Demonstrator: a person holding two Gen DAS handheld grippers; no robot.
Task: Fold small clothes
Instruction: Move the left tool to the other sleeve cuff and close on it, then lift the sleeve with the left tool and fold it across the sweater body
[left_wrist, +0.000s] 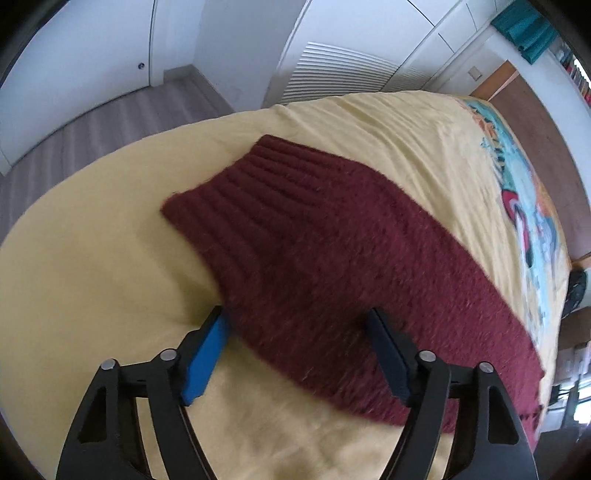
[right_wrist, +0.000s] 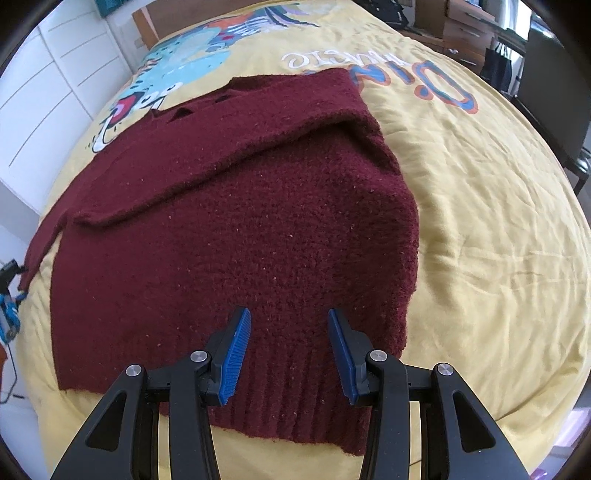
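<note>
A dark red knitted sweater (right_wrist: 236, 229) lies flat on a yellow bedspread (right_wrist: 480, 221), with one sleeve folded across its body. It also shows in the left wrist view (left_wrist: 332, 251), ribbed hem toward the far left. My left gripper (left_wrist: 297, 317) is open and empty, its fingers straddling the sweater's near edge just above it. My right gripper (right_wrist: 290, 317) is open and empty, hovering over the sweater's ribbed hem near the bed's front edge.
The bedspread has a colourful cartoon print (right_wrist: 192, 59) near the headboard. White cupboards (left_wrist: 351, 74) and a grey floor (left_wrist: 110, 122) lie beyond the bed. A dark chair (right_wrist: 554, 92) and desk clutter stand to the right.
</note>
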